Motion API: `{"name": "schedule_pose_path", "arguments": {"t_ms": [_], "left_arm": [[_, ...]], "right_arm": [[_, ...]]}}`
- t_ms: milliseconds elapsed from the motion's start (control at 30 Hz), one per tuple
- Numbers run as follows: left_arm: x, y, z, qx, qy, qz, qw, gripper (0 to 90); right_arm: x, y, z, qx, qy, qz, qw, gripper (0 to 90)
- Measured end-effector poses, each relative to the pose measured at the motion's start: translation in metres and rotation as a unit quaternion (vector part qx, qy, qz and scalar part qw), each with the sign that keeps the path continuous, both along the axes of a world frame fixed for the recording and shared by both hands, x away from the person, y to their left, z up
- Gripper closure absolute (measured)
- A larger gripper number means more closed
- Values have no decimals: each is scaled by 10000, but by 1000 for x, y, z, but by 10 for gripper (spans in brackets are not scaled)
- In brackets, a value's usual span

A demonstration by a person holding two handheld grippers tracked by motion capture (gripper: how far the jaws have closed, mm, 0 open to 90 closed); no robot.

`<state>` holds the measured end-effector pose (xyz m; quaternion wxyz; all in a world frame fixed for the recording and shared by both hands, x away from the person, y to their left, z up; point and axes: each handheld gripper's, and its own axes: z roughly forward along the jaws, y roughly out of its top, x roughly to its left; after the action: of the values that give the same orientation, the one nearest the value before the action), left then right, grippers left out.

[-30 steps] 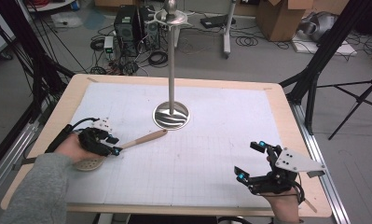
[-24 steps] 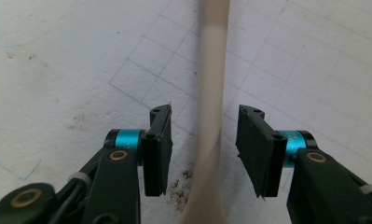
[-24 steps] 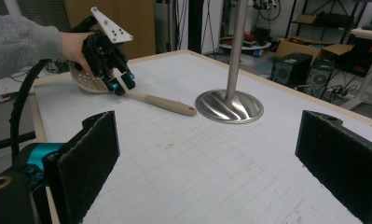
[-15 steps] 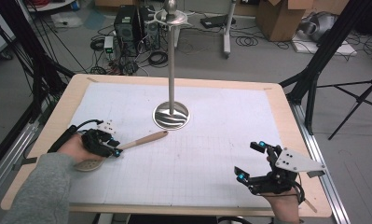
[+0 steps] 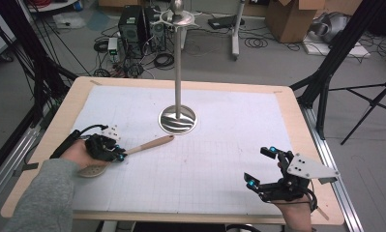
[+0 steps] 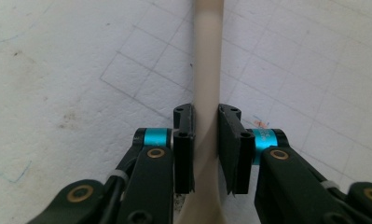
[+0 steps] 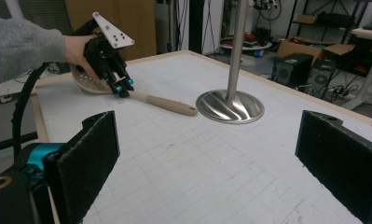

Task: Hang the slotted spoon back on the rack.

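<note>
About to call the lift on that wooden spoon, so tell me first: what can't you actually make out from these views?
- Spoon bowl: high view, mostly under the left hand; holes show in the right gripper view, the rest is covered.
- Left gripper pads on the handle: its jaws have just been closing; full contact on the right side is unclear.
- Stand top: cut by the right gripper view's edge.
- Right gripper jaw tips: blurred.

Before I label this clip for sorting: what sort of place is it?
Likely a lab or workshop: a gridded table, computer towers with loose cables on the floor, and cardboard boxes behind.
</note>
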<state>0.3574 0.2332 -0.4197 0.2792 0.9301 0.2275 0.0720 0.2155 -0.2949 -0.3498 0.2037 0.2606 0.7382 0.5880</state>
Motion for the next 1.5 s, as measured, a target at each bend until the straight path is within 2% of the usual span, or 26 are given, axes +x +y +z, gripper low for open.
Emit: {"name": "schedule_pose_path", "arguments": {"t_ms": [233, 400, 533, 700, 767, 800, 833, 1000, 1200, 1500], "left_arm": [[-1, -1, 1, 60, -80, -56, 9999, 776], [-2, -1, 1, 34, -41, 3, 10000, 778], [-5, 0, 2, 3, -88, 4, 10000, 778], [-8, 8, 11, -187, -158, 56, 9997, 778], [-12, 13, 18, -386, -213, 152, 9989, 778], [-12, 13, 18, -386, -213, 152, 9989, 778], [-14, 17, 23, -568, -261, 216, 9978, 778], [-19, 26, 36, -841, -351, 338, 9953, 778], [-23, 33, 49, -999, -403, 352, 9936, 778], [-27, 32, 64, -1243, -536, 309, 9903, 777]], "right_arm": [[1, 1, 0, -35, -32, 6, 10000, 50], [1, 1, -1, -32, -33, 9, 10000, 50], [1, 1, -1, -25, 0, 15, 10000, 49], [2, 3, -1, -49, 32, 25, 10000, 49], [2, 3, -1, -60, 21, 36, 10000, 49], [2, 4, -1, -67, 2, 47, 10000, 50], [2, 4, -1, -63, -7, 45, 10000, 49], [2, 4, -1, -67, 13, 45, 10000, 50], [3, 6, -1, -54, 13, 65, 10000, 49], [4, 5, -1, -34, -4, 87, 10000, 49]]}}
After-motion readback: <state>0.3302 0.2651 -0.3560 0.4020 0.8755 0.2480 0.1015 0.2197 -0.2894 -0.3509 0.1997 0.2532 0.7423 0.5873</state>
